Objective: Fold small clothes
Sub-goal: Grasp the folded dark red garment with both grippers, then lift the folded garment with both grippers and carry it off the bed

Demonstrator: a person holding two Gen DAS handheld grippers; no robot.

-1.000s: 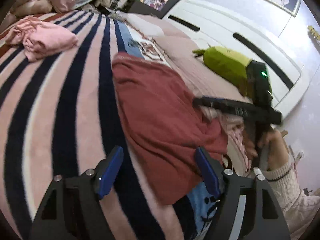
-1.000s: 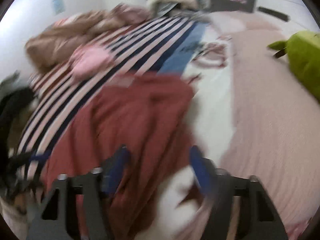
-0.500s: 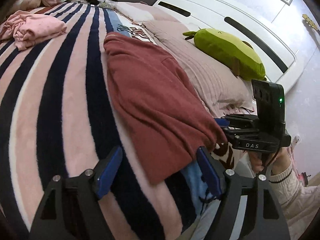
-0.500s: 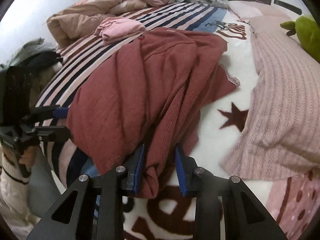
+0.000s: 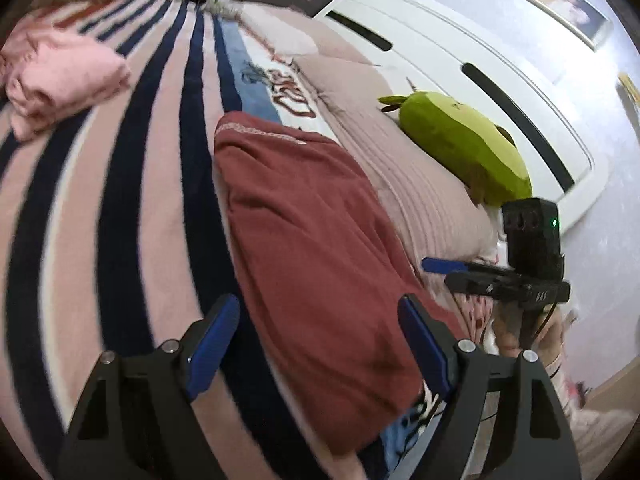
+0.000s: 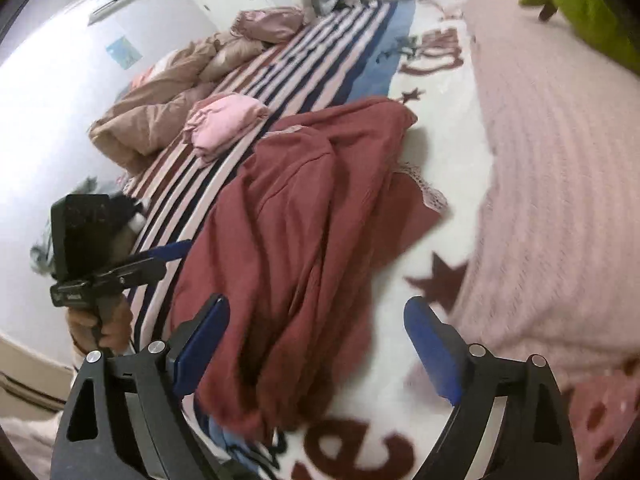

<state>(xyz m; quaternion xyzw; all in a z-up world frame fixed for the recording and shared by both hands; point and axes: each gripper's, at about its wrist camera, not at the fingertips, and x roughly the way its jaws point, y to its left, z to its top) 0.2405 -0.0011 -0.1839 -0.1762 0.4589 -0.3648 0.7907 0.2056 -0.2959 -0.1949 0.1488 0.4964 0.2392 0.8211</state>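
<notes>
We see a bed w/ a striped blanket point(image 5: 120, 208) in pink, navy and white, and on it a dark red garment point(image 5: 316, 240) lying in a long heap, rumpled, w/ a lace-trimmed edge showing on its far side in the right wrist view. Our left claw point(image 5: 316, 344) hangs just above the garment's near end, blue pads spread wide apart, nothing between them. Our right claw point(image 6: 316, 344) sits at the other side of the same garment, pads also wide apart and empty; the red cloth passes under its left finger. In the left wrist view the right claw appears at the right, held by a hand point(image 5: 516, 332) in a cream knit sleeve, a green light on its body. A folded pink garment point(image 5: 56, 76) rests further up the blanket, well apart from the red one. A pale pink ribbed pillow point(image 5: 424, 200) lies beside the red garment, and a green plush toy point(image 5: 460, 148) rests on it near a white headboard point(image 5: 460, 56). A brown puffy quilt point(image 6: 152, 120) is bunched at the bed's far edge. Both views are somewhat blurred.
</notes>
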